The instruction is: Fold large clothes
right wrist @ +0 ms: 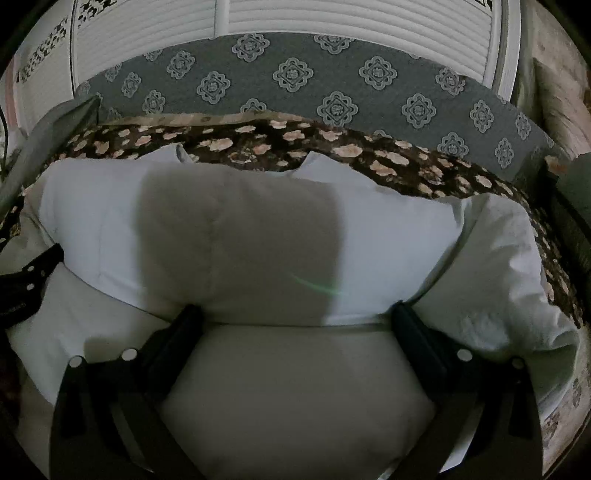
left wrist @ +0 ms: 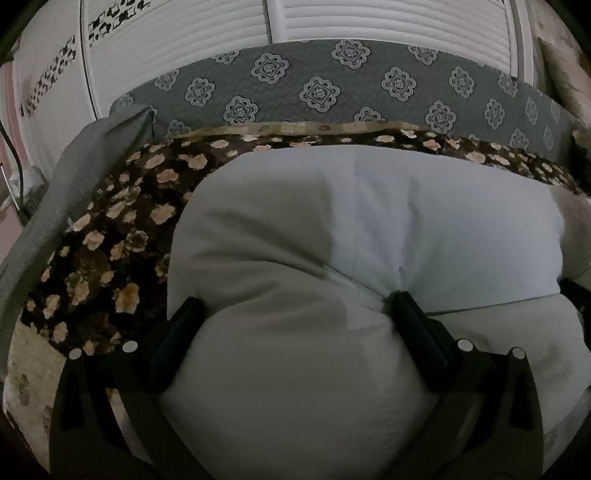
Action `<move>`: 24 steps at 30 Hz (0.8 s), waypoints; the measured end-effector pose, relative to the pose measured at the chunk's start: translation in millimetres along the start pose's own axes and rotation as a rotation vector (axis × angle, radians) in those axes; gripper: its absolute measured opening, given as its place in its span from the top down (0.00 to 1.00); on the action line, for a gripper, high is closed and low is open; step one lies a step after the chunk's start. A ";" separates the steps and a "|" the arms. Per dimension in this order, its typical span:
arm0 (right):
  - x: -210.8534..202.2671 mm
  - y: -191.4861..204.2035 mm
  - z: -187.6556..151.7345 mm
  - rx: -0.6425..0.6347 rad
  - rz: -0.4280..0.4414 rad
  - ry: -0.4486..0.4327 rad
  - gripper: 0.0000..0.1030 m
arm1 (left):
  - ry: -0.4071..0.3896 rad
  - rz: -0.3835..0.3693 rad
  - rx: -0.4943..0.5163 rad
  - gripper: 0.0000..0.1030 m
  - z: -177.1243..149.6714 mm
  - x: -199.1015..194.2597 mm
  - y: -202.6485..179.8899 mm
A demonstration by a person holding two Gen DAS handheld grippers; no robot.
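A large white padded garment lies folded in thick layers on a brown floral blanket. My left gripper is open, its fingers wide apart over the garment's near bulge, tips pressing into the fabric. In the right wrist view the same white garment shows a folded upper layer over a lower one. My right gripper is open, fingers spread at the fold line between the layers. The left gripper's black body shows at the left edge.
The floral blanket covers a bed. Behind it stands a grey patterned headboard panel and white slatted doors. A grey cloth hangs at the left. The blanket's pale border runs along the right.
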State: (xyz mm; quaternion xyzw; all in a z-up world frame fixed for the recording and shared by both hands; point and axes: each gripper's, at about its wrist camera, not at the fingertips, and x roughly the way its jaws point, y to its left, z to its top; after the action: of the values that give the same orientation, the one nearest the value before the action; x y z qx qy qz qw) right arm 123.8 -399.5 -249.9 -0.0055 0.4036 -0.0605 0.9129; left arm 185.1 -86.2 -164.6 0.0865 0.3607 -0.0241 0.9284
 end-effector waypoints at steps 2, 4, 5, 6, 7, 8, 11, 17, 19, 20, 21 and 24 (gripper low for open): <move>0.5 0.9 -1.3 0.002 -0.003 0.000 0.01 | 0.002 0.007 0.006 0.03 0.2 1.2 -1.3; 1.5 1.0 -1.6 0.003 -0.002 0.003 0.01 | 0.005 0.009 0.009 0.03 0.2 1.8 -1.6; 1.9 1.2 -1.7 0.002 -0.002 0.004 0.01 | 0.007 0.010 0.009 0.03 0.1 2.4 -2.0; 2.6 1.4 -1.8 0.002 -0.002 0.006 0.01 | 0.008 0.011 0.010 0.03 0.6 3.3 -2.9; 3.1 1.3 -2.2 0.002 -0.001 0.006 0.01 | 0.009 0.010 0.011 0.03 0.0 3.1 -2.7; 3.3 1.4 -2.3 0.003 -0.001 0.007 0.01 | 0.010 0.009 0.010 0.03 0.2 3.5 -2.6; 4.8 1.2 -2.8 0.005 0.002 0.007 0.01 | 0.019 0.002 0.009 0.03 1.2 6.4 -3.0; 5.9 1.1 -4.1 0.001 -0.002 0.003 0.01 | 0.031 -0.005 0.009 0.03 1.9 11.3 -4.7; 5.8 1.9 -3.7 -0.005 -0.009 0.002 0.01 | 0.029 0.000 0.013 0.03 2.1 11.5 -5.8; 6.1 2.4 -4.1 -0.008 -0.014 0.000 0.01 | 0.026 0.002 0.014 0.03 2.2 11.2 -6.6; 5.7 2.9 -3.5 -0.009 -0.017 -0.002 0.01 | 0.023 0.003 0.014 0.03 2.2 10.7 -6.7; 3.3 4.5 -2.6 -0.016 -0.026 -0.011 0.01 | 0.015 -0.001 0.010 0.03 1.1 9.3 -5.8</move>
State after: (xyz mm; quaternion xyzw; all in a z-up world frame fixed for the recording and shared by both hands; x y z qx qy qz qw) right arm 124.5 -395.3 -254.3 -0.0183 0.3987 -0.0691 0.9143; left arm 192.0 -91.9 -170.9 0.0913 0.3675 -0.0257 0.9252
